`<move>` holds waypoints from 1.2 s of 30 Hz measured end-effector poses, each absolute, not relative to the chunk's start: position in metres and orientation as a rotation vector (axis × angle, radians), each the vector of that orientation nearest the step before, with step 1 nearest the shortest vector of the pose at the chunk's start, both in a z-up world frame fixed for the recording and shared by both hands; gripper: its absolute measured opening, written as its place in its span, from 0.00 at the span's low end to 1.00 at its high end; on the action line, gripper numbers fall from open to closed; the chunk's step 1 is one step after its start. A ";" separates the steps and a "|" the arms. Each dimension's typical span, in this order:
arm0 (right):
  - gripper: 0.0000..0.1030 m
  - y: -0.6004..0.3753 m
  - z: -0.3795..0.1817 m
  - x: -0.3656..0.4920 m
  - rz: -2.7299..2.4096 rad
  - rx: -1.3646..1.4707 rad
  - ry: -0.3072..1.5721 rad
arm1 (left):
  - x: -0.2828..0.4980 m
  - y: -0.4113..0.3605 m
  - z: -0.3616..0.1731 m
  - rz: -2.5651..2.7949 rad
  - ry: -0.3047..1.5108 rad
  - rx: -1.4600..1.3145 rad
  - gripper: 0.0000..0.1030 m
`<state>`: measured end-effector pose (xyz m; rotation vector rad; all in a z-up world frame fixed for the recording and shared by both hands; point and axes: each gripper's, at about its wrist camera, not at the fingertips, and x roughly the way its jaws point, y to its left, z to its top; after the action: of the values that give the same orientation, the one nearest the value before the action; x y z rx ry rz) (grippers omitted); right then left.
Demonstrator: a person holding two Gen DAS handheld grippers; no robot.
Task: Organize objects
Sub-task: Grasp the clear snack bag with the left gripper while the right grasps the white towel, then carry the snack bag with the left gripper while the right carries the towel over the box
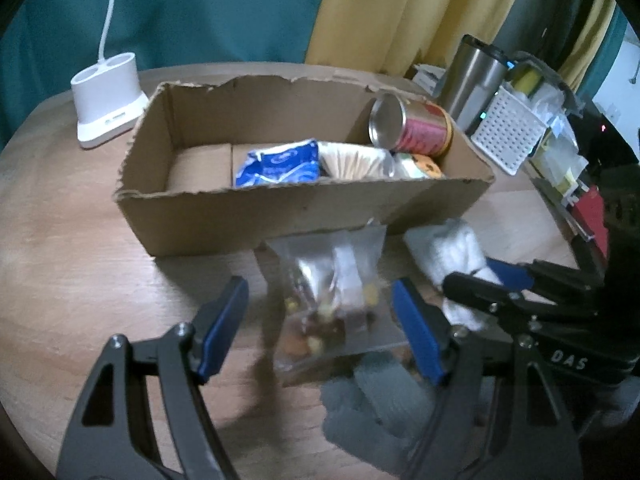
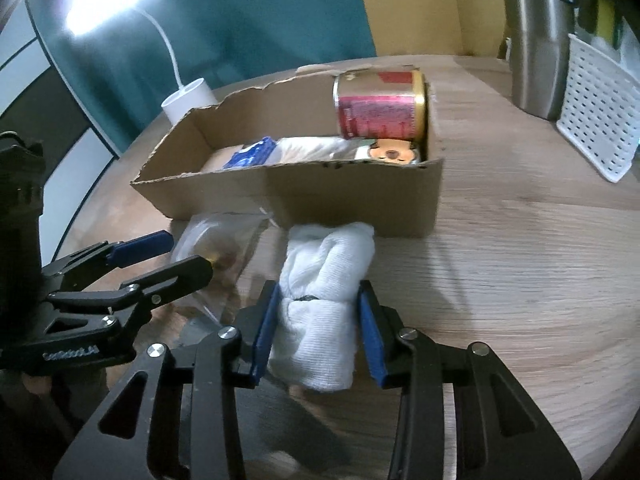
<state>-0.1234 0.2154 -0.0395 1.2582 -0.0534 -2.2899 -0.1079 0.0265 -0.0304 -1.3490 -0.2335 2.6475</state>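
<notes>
Round wooden desk [image 2: 520, 280], teal and yellow curtains behind. Task partly done: cardboard box [image 1: 280, 208] already holds a red can [image 1: 412, 126] lying on its side, a blue packet [image 1: 280, 164], a pale wrapped item and a cartoon-print pack. Left outside, just in front of the box: clear snack bag [image 1: 332, 300] and rolled white sock [image 2: 320, 312], plus grey fabric near the left claw. Left claw [image 1: 320, 328] spread wide around the bag, not gripping. Right claw [image 2: 316, 330] straddles the sock, pads at its sides; firm pinch or not, cannot tell. Steel tumbler [image 2: 536, 48] and white basket [image 2: 596, 120] stand off right.
</notes>
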 end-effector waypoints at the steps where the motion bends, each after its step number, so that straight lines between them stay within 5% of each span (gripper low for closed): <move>1: 0.40 0.216 -0.040 -0.125 -2.293 1.259 -0.055 | -0.109 0.027 -0.031 2.645 -0.229 -1.350 0.74; 5: 0.40 0.222 -0.041 -0.127 -2.300 1.262 -0.061 | -0.113 0.034 -0.036 2.631 -0.197 -1.354 0.72; 8: 0.40 0.226 -0.040 -0.127 -2.306 1.259 -0.063 | -0.114 0.038 -0.039 2.605 -0.192 -1.364 0.60; 13: 0.40 0.233 -0.036 -0.126 -2.321 1.246 -0.067 | -0.113 0.039 -0.038 2.607 -0.183 -1.352 0.55; 36: 0.40 0.217 -0.007 -0.105 -2.349 1.162 0.010 | -0.075 0.017 0.002 2.683 -0.187 -1.198 0.54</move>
<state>-0.1054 0.2167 -0.0066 1.1625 0.0099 -2.3491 -0.0745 0.0170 0.0021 -1.1978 -0.1867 2.6835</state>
